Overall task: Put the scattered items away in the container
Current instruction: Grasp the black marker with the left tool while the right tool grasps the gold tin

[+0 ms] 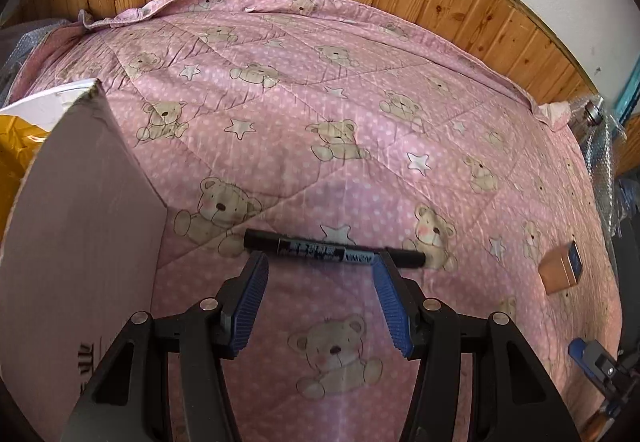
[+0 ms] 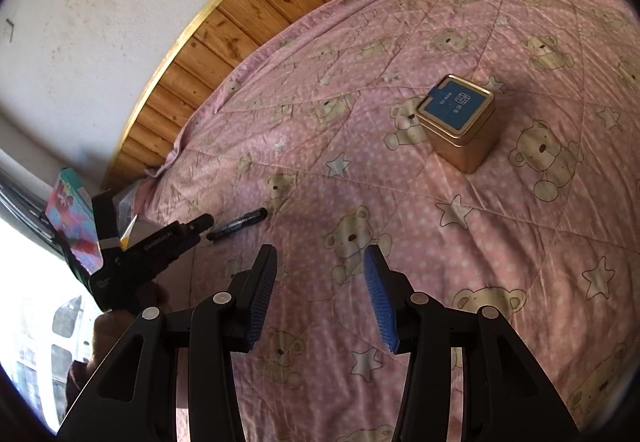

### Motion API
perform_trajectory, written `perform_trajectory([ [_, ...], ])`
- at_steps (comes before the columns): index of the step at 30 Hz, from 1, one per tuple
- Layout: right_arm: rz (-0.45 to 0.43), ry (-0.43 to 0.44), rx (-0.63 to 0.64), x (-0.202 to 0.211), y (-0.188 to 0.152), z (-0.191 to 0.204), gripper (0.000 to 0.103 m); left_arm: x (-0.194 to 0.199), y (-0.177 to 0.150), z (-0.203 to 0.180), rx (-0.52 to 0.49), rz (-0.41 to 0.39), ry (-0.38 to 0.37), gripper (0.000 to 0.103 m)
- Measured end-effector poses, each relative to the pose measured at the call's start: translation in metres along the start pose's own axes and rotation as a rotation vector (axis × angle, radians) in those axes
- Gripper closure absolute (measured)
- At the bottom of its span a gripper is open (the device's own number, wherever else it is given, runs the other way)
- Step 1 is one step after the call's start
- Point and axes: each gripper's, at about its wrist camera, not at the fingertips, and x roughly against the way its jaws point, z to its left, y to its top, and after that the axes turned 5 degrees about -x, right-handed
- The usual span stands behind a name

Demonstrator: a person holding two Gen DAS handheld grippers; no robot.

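Left gripper (image 1: 320,262), jaws spread wide, hovers w/ fingertips at a black marker (image 1: 334,248) lying crosswise on the bear-print quilt (image 1: 304,90); not pinched yet. Cardboard box (image 1: 80,234) sits at 9 o'clock. Right gripper (image 2: 320,254), also spread & empty, faces a gold tin (image 2: 458,122) at 1 o'clock. Judged: both items still out, tidying barely begun.

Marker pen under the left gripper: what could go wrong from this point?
1. The left gripper is open with its fingers spread along the marker pen, not across it; closing this way may pinch the ends or roll it away.
2. The soft quilt may give under a downward push.
3. The cardboard box stands close on the left and could be bumped during the lift.
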Motion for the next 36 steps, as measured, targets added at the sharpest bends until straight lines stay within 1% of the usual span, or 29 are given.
perform_trajectory([
  [2, -0.002, -0.005, -0.008, 0.000, 0.001, -0.006, 0.054, -0.014, 0.006, 0.007, 0.028, -0.009, -0.011, 0.047],
  [4, -0.010, -0.016, -0.016, 0.001, 0.003, -0.012, 0.054, -0.028, 0.007, 0.011, 0.054, 0.013, -0.024, 0.047],
  [5, -0.018, -0.024, -0.016, 0.002, 0.004, -0.015, 0.054, -0.027, 0.007, 0.009, 0.042, -0.011, -0.028, 0.046],
  [6, -0.025, -0.035, -0.017, 0.003, 0.005, -0.019, 0.054, -0.028, 0.004, 0.006, 0.040, 0.013, -0.069, 0.045],
  [7, -0.033, -0.046, -0.018, 0.004, 0.007, -0.022, 0.054, -0.030, -0.001, 0.002, 0.060, 0.069, -0.147, 0.045],
  [8, -0.042, -0.058, -0.018, 0.006, 0.008, -0.025, 0.054, -0.033, -0.011, -0.007, 0.078, 0.149, -0.247, 0.045],
  [9, -0.053, -0.074, -0.015, 0.007, 0.010, -0.028, 0.054, -0.031, -0.021, -0.020, 0.042, 0.206, -0.320, 0.045],
  [10, -0.062, -0.095, -0.006, 0.009, 0.012, -0.030, 0.054, -0.022, -0.030, -0.035, -0.034, 0.209, -0.321, 0.045],
  [11, -0.072, -0.114, 0.006, 0.009, 0.013, -0.032, 0.054, -0.011, -0.036, -0.046, -0.115, 0.182, -0.277, 0.045],
  [12, -0.080, -0.134, 0.021, 0.009, 0.015, -0.033, 0.054, 0.000, -0.038, -0.053, -0.181, 0.140, -0.224, 0.045],
  [14, -0.090, -0.176, 0.042, 0.008, 0.021, -0.037, 0.054, 0.012, -0.029, -0.057, -0.272, 0.027, -0.079, 0.043],
  [15, -0.095, -0.186, 0.041, 0.008, 0.025, -0.040, 0.054, 0.010, -0.020, -0.057, -0.296, -0.003, -0.017, 0.042],
  [16, -0.100, -0.193, 0.037, 0.008, 0.030, -0.043, 0.053, 0.004, -0.010, -0.056, -0.311, -0.007, 0.018, 0.042],
  [18, -0.108, -0.203, 0.036, 0.009, 0.037, -0.046, 0.053, -0.009, 0.011, -0.048, -0.295, -0.017, 0.088, 0.042],
  [19, -0.112, -0.201, 0.039, 0.009, 0.040, -0.046, 0.052, -0.012, 0.018, -0.042, -0.279, -0.032, 0.103, 0.042],
  [20, -0.114, -0.201, 0.037, 0.009, 0.043, -0.047, 0.052, -0.017, 0.025, -0.035, -0.255, -0.042, 0.099, 0.042],
  [21, -0.114, -0.195, 0.033, 0.009, 0.044, -0.048, 0.052, -0.025, 0.029, -0.027, -0.220, -0.030, 0.097, 0.042],
  [22, -0.112, -0.189, 0.027, 0.008, 0.045, -0.049, 0.052, -0.035, 0.032, -0.020, -0.187, 0.001, 0.102, 0.042],
  [24, -0.108, -0.179, 0.010, 0.004, 0.043, -0.050, 0.052, -0.052, 0.028, -0.003, -0.105, 0.065, 0.044, 0.042],
  [25, -0.106, -0.173, 0.005, 0.003, 0.041, -0.051, 0.052, -0.057, 0.023, 0.004, -0.054, 0.099, 0.028, 0.043],
  [26, -0.106, -0.171, 0.000, 0.002, 0.040, -0.052, 0.052, -0.050, 0.019, 0.003, -0.037, 0.078, 0.012, 0.043],
  [28, -0.107, -0.171, -0.010, 0.002, 0.039, -0.056, 0.052, -0.039, 0.003, -0.005, 0.012, 0.155, -0.100, 0.043],
  [29, -0.111, -0.174, -0.012, 0.002, 0.039, -0.058, 0.052, -0.032, -0.007, -0.014, 0.012, 0.202, -0.194, 0.043],
  [30, -0.114, -0.178, -0.011, 0.002, 0.039, -0.060, 0.052, -0.025, -0.019, -0.024, -0.014, 0.237, -0.263, 0.043],
  [31, -0.114, -0.182, -0.012, 0.002, 0.039, -0.062, 0.052, -0.016, -0.029, -0.034, -0.065, 0.238, -0.268, 0.043],
  [32, -0.114, -0.185, -0.014, 0.002, 0.039, -0.063, 0.052, -0.008, -0.037, -0.042, -0.128, 0.213, -0.235, 0.043],
  [34, -0.116, -0.182, -0.007, 0.005, 0.038, -0.063, 0.052, 0.002, -0.048, -0.055, -0.273, 0.145, -0.128, 0.043],
  [35, -0.117, -0.183, 0.001, 0.006, 0.038, -0.062, 0.052, 0.003, -0.052, -0.057, -0.333, 0.126, -0.089, 0.042],
  [36, -0.117, -0.184, 0.004, 0.008, 0.037, -0.063, 0.052, 0.002, -0.055, -0.058, -0.378, 0.121, -0.071, 0.042],
])
